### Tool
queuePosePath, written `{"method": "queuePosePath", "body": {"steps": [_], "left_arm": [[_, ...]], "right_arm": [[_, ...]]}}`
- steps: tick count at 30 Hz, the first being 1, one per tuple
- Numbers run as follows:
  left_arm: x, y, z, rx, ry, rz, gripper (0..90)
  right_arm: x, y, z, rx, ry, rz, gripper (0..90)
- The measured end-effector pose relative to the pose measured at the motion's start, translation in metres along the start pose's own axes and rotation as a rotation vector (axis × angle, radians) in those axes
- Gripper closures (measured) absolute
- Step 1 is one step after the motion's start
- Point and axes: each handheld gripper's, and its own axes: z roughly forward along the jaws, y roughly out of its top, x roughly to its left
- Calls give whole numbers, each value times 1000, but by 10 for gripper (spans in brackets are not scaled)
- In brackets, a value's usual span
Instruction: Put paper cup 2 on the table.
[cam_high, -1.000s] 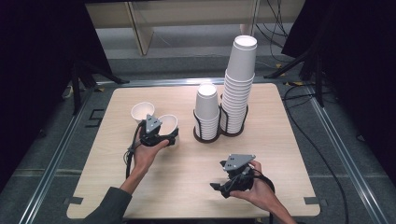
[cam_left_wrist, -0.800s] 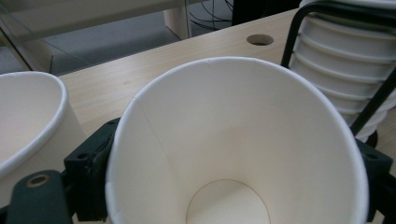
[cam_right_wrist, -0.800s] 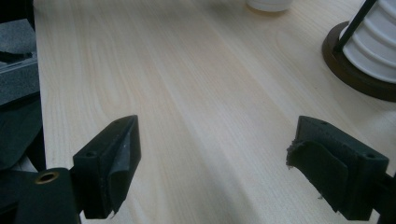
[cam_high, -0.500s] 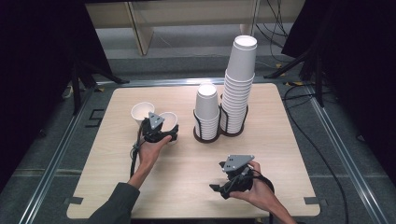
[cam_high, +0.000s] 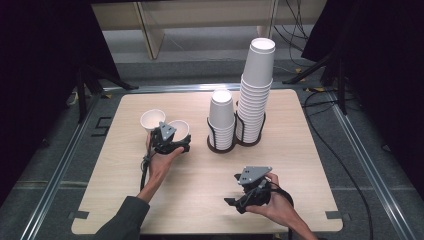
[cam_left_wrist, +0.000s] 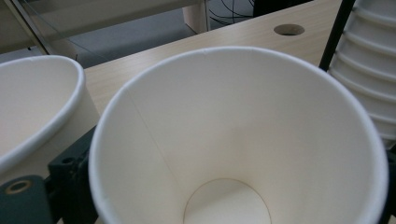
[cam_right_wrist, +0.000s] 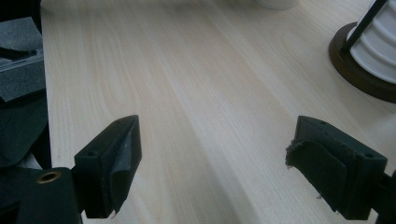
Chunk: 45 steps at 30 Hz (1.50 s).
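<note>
Two loose white paper cups stand side by side at the table's left. The nearer cup (cam_high: 179, 128) sits between the jaws of my left gripper (cam_high: 172, 141), and its round, undented mouth (cam_left_wrist: 233, 140) spreads across the left gripper view. Those jaws have just been opening, with the cup still between them. The other cup (cam_high: 152, 120) (cam_left_wrist: 32, 102) stands just to its left. My right gripper (cam_high: 235, 202) (cam_right_wrist: 215, 177) rests low over bare wood near the front edge, jaws wide apart and holding nothing.
A dark wire holder (cam_high: 223, 147) (cam_right_wrist: 359, 74) at mid-table carries a short stack of cups (cam_high: 221, 117) and a tall stack (cam_high: 256, 90) (cam_left_wrist: 369, 70). The light wooden table (cam_high: 310, 150) has metal rails along both sides, and dark stands rise beyond its far corners.
The left hand has shifted very slightly by the nearer cup. Both cups and the right gripper stand where they were.
</note>
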Motion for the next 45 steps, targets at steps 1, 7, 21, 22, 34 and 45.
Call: {"method": "queuePosePath", "body": {"steps": [1, 7, 21, 22, 34, 45], "left_arm": [[0, -1, 0, -2, -7, -3, 96], [2, -6, -5, 13, -16, -2, 115], [4, -19, -6, 14, -32, 40, 124], [4, -20, -7, 19, -33, 38, 127], [12, -35, -15, 58, -64, 64, 143], [20, -41, -39, 55, -112, 50, 144]], "right_arm": [[-1, 0, 0, -2, -4, -9, 170], [0, 0, 0, 2, 2, 4, 171], [1, 1, 0, -5, -5, -5, 182], [0, 1, -1, -10, -8, -6, 180], [-2, 0, -2, -7, -7, 5, 173], [-3, 0, -2, -5, -4, 13, 172]]}}
